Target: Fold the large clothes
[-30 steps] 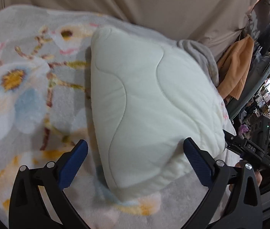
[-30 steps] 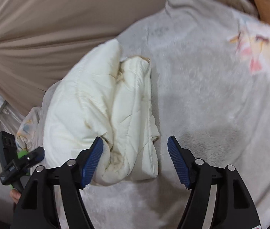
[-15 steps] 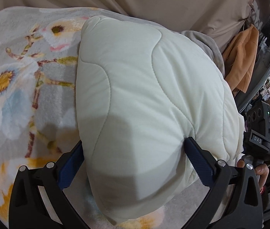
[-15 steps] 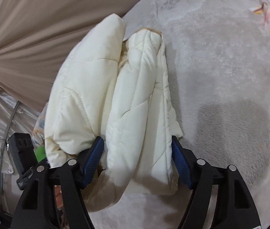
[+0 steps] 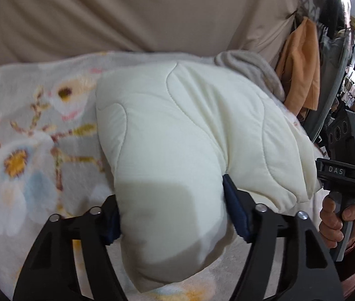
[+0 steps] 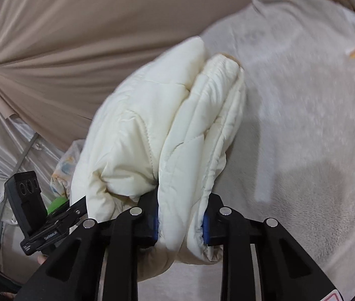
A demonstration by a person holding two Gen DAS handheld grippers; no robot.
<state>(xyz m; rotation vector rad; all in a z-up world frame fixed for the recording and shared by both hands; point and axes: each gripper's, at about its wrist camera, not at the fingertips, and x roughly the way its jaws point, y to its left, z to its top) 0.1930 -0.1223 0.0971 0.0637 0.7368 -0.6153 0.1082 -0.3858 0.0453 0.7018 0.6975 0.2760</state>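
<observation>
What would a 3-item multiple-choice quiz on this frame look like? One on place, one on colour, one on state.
1. Where does the garment lie?
A. on a floral blanket
B. on a bare wooden floor
C. in a basket

2. What colour is the garment?
A. orange
B. cream white
C. navy

3. What state is the right gripper in?
A. open, clear of the garment
B. shut on nothing
C. shut on a fold of the garment

Answers:
1 A, the flower print shows beside and under it.
2 B, the quilted fabric is cream white in both views.
3 C, both blue pads press into the padded fold; the jaws have just been closing. The left gripper pinches the other end likewise.
</observation>
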